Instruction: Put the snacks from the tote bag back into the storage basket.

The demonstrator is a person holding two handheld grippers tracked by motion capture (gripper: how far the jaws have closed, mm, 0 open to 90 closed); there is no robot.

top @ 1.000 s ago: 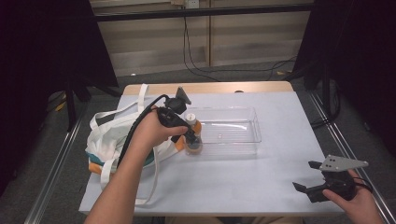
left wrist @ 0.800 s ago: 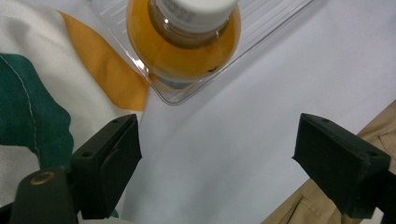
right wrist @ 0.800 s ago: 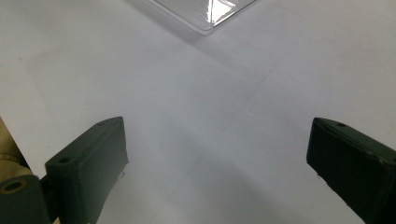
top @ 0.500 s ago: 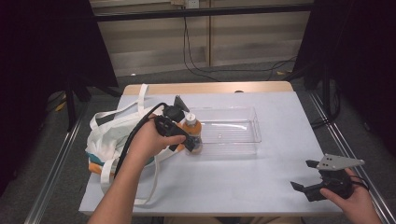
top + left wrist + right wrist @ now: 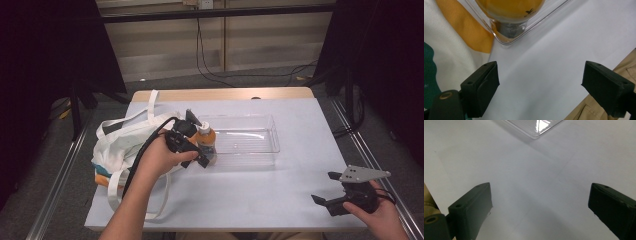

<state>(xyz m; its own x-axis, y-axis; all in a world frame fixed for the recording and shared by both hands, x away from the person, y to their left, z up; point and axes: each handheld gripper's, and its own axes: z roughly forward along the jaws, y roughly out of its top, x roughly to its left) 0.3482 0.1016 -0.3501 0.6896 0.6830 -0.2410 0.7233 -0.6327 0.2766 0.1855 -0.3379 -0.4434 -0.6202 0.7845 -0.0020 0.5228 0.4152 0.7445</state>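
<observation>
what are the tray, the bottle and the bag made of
Tray: clear glossy hard plastic, by the look; the table shows through it.
Bottle: seemingly clear plastic holding orange liquid, white cap.
Bag: soft white woven cloth, matte, slumped in folds.

Two black handheld grippers, bare forearms, tan trousers

The left gripper (image 5: 192, 145) is showing matte black blocky jaws with small screw holes and a brass-coloured ring at one jaw's base, and a thick black cable (image 5: 145, 152) is trailing from it along the forearm. The right gripper (image 5: 334, 194) is wearing a grey three-cornered plate (image 5: 364, 173) dotted with small holes. Tan trousers (image 5: 599, 110) with a stitched pocket are showing.
</observation>
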